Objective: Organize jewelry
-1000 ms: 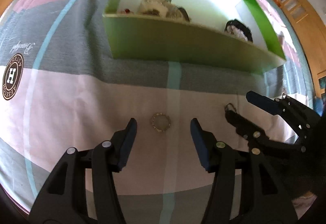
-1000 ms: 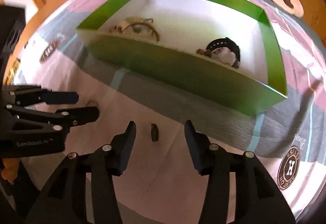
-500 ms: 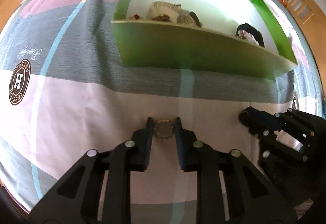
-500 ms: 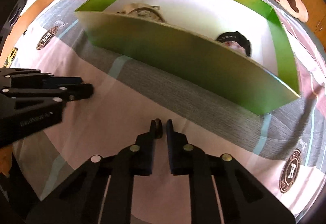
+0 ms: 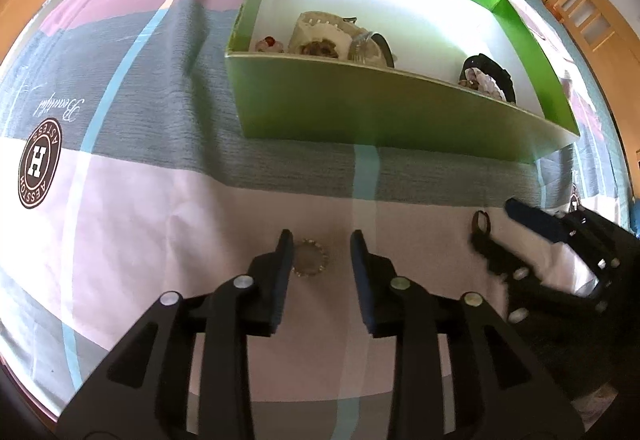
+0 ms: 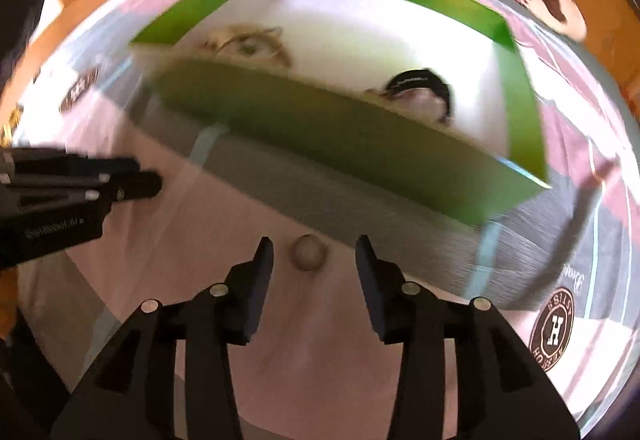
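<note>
A small beaded ring lies on the pink bedsheet between the fingers of my open left gripper, close to the left finger. A dark ring lies at the tip of my right gripper, seen from the side at right. In the blurred right wrist view that ring lies flat between my open right gripper fingers. The green box behind holds several jewelry pieces.
The box has a white inside with a cream bracelet heap at left and a black band at right. A round brown logo is printed on the sheet. Wooden furniture lines the far side.
Both grippers were shut on their rings half a second ago; both have opened. The dark ring now lies flat. The right wrist view is blurred by motion.
</note>
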